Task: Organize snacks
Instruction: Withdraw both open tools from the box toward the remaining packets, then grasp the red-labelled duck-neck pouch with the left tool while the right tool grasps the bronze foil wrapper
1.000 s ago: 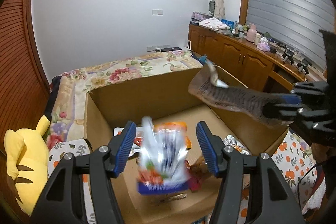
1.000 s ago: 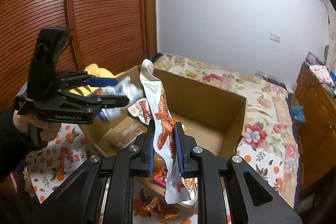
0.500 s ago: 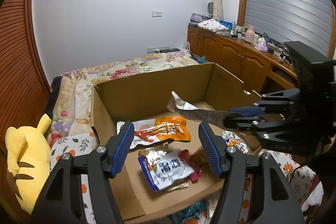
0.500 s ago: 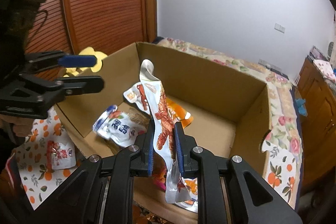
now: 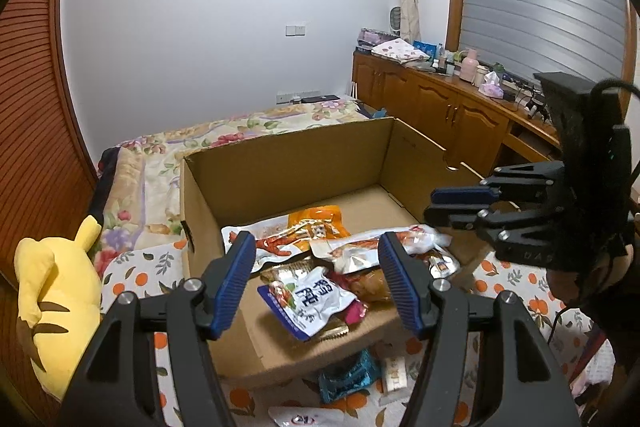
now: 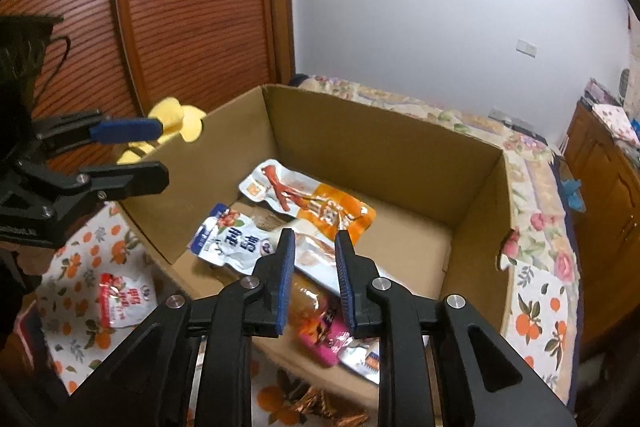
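Both grippers hang empty over the cardboard box (image 5: 280,163): the left gripper (image 5: 316,281) gapes wide, the right gripper (image 6: 314,279) is partly open; the snack packets (image 6: 308,201) lie inside, near its left wall. Next, fetch the red packet (image 6: 122,301) from the bedspread, pinching one edge; its lettering looks Chinese, perhaps, but blurs.

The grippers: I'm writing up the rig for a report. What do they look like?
Both match: the left gripper and right gripper have matte black plastic frames, silver screw heads at the joints and blue ribbed pads lining the fingers. White lettering marks the frame side. A black cable loops off the boxy black top housing.
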### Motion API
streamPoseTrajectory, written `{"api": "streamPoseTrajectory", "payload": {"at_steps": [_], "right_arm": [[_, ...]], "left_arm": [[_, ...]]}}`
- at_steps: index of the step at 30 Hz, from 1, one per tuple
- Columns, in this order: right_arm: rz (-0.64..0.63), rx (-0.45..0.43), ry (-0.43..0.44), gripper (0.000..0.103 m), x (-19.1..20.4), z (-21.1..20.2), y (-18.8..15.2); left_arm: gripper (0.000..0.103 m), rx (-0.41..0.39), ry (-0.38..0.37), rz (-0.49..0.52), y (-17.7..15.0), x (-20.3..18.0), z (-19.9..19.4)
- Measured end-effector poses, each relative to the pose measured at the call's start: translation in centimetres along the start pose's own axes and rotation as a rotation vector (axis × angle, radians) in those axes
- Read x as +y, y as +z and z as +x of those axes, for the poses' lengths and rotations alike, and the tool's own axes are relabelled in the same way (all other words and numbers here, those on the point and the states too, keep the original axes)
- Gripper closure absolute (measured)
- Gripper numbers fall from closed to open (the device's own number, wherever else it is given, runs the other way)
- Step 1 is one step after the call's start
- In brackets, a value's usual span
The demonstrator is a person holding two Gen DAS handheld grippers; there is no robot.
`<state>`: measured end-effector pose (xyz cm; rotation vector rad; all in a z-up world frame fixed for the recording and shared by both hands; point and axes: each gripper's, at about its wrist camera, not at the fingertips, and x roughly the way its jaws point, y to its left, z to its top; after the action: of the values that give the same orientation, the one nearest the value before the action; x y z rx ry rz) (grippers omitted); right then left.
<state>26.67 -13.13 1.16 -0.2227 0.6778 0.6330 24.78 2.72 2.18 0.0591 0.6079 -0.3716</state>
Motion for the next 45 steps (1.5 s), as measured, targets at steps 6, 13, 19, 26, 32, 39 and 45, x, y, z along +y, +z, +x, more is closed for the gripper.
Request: {"api": "streamPoseTrajectory", "payload": {"at_steps": [6,13,19,26,32,39,45], "right_arm": [[0.012,-0.052,0.0,0.078,1.1,-3.7,-0.9],[0.004,-0.073,-0.014,0.059,2.9,-6.4,-2.3],[0.004,-0.063,-0.051,0.045,4.0,-7.4,-4.2],[0.007,-0.054,-0.061,0.041,4.9,-8.1,-6.0],[0.003,-0.034,-0.055,0.04,5.5,-8.1,-7.5],[0.012,0.004,-0.053,0.04,5.5,-6.9,-9.1],[0.02,0.028,-0.054,0.04,5.2,-5.9,-9.8]], "left_arm": [[0.039,-0.006,-0.004,0.006,-1.2,-1.0,-1.8],[0.039,0.002,-0.012,0.013,-3.1,-2.3,-3.3],[0.039,0.006,-0.014,0.013,-4.8,-3.5,-4.7],[0.039,0.026,-0.012,0.004,-6.8,-4.2,-5.8],[0.039,0.071,0.0,-0.003,-9.0,-3.9,-5.5],[0.039,0.129,0.012,-0.033,-11.4,-2.4,-4.3],[0.039,0.171,0.016,-0.036,-12.9,-1.7,-3.2]]}}
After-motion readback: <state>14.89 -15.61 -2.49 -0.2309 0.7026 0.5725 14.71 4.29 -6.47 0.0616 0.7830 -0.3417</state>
